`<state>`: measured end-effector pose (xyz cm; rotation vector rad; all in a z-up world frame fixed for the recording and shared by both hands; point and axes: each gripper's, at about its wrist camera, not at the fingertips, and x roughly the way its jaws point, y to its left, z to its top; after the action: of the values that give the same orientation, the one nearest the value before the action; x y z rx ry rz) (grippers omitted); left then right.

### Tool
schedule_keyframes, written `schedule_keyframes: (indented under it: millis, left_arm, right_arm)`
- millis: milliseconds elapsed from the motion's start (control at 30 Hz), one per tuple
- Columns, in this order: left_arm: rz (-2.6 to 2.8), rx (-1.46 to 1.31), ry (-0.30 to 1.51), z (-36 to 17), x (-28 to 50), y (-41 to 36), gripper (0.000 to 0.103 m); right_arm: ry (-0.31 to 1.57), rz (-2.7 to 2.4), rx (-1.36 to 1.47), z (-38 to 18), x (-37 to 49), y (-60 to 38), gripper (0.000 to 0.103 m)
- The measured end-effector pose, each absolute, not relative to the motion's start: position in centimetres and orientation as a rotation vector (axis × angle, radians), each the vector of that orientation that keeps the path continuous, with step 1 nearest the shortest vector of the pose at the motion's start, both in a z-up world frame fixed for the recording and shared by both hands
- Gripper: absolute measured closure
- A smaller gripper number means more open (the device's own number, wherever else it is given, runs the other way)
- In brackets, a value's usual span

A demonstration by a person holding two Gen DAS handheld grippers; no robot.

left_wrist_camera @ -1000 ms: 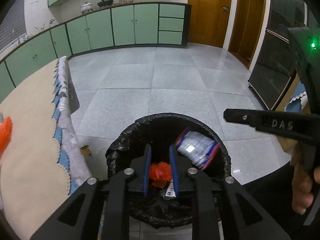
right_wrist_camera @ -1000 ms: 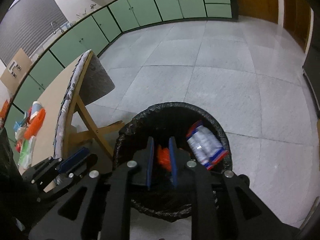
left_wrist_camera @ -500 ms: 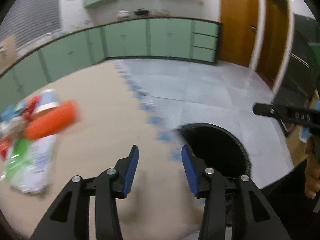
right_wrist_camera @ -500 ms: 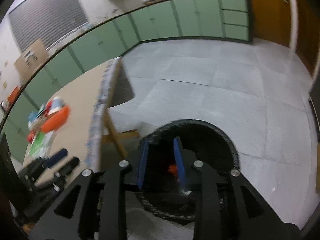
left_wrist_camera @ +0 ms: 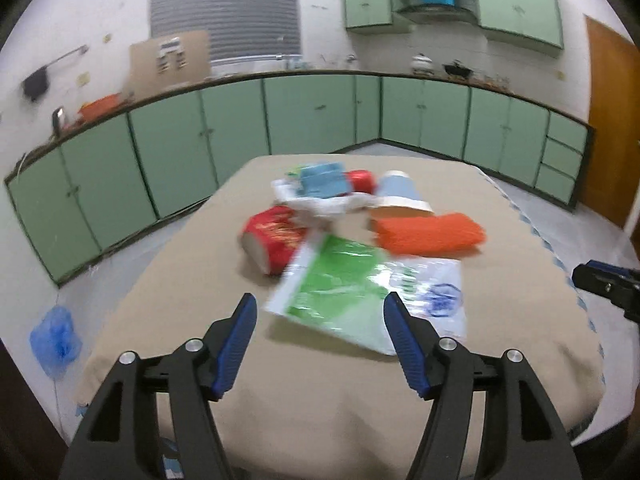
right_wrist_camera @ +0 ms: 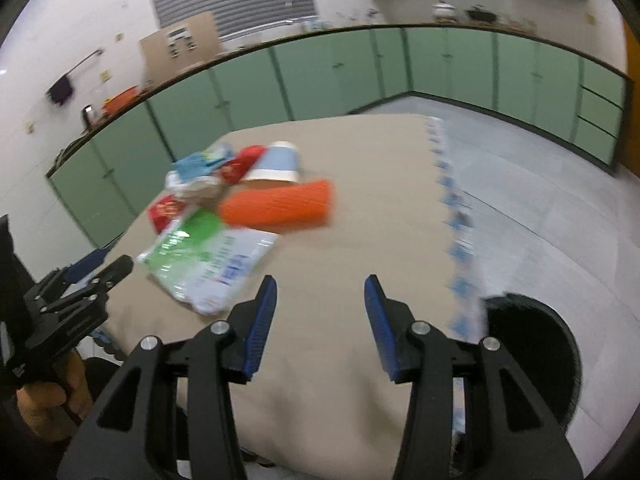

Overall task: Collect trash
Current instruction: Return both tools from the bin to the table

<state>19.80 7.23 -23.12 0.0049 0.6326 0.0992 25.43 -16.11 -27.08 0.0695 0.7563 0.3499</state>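
Note:
A pile of trash lies on the beige table [left_wrist_camera: 320,392]: a green and white plastic bag [left_wrist_camera: 352,284], an orange ribbed piece [left_wrist_camera: 430,232], a red wrapper [left_wrist_camera: 274,238], a blue and white paper cup [left_wrist_camera: 396,194] and a blue packet [left_wrist_camera: 322,180]. My left gripper [left_wrist_camera: 318,334] hovers just short of the green bag, its jaws opening with nothing between them. My right gripper [right_wrist_camera: 320,314] is over bare tablecloth right of the bag [right_wrist_camera: 200,256], jaws also opening and empty. The black-lined trash bin [right_wrist_camera: 532,352] stands on the floor at the table's right edge.
Green cabinets [left_wrist_camera: 304,112] line the far walls under a cluttered counter. A blue plastic bag [left_wrist_camera: 54,340] lies on the floor left of the table. A wooden door [left_wrist_camera: 610,120] is at the right. A person's hand [right_wrist_camera: 44,400] holds the left gripper's handle.
Both grippers have swung from over the trash bin to the table, rising a little. Their jaws have spread apart and hold nothing. The trash pile has come into view ahead.

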Motion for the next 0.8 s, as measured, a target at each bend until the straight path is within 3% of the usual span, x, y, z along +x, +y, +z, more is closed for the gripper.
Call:
schedule_keyframes:
  millis: [233, 467, 500, 533, 567, 600, 800]
  left_arm:
    - [0.073, -0.034, 0.662, -24.8, 21.0, 9.3, 0.037]
    - [0.014, -0.076, 0.714, -27.0, 23.0, 9.1, 0.028]
    - [0.011, -0.081, 0.717, -27.2, 23.5, 9.1, 0.031]
    - [0.001, -0.087, 0.723, -27.4, 24.1, 9.2, 0.043]
    - [-0.012, -0.096, 0.734, -27.5, 24.5, 9.2, 0.092]
    - [-0.048, -0.128, 0.755, -27.7, 25.0, 9.4, 0.103]
    - [-0.111, -0.132, 0.675, -26.0, 24.3, 8.5, 0.103]
  right_arm:
    - [0.754, 0.380, 0.000, -27.1, 26.8, -11.1, 0.058]
    - [0.782, 0.361, -0.015, -28.2, 28.1, -9.5, 0.058]
    - [0.783, 0.354, -0.018, -28.3, 28.3, -9.4, 0.058]
    - [0.784, 0.351, -0.018, -28.4, 28.5, -9.3, 0.058]
    - [0.786, 0.348, -0.016, -28.4, 28.7, -9.3, 0.058]
    - [0.787, 0.345, -0.014, -28.5, 28.8, -9.3, 0.058]
    - [0.786, 0.339, -0.019, -28.6, 29.2, -9.5, 0.058]
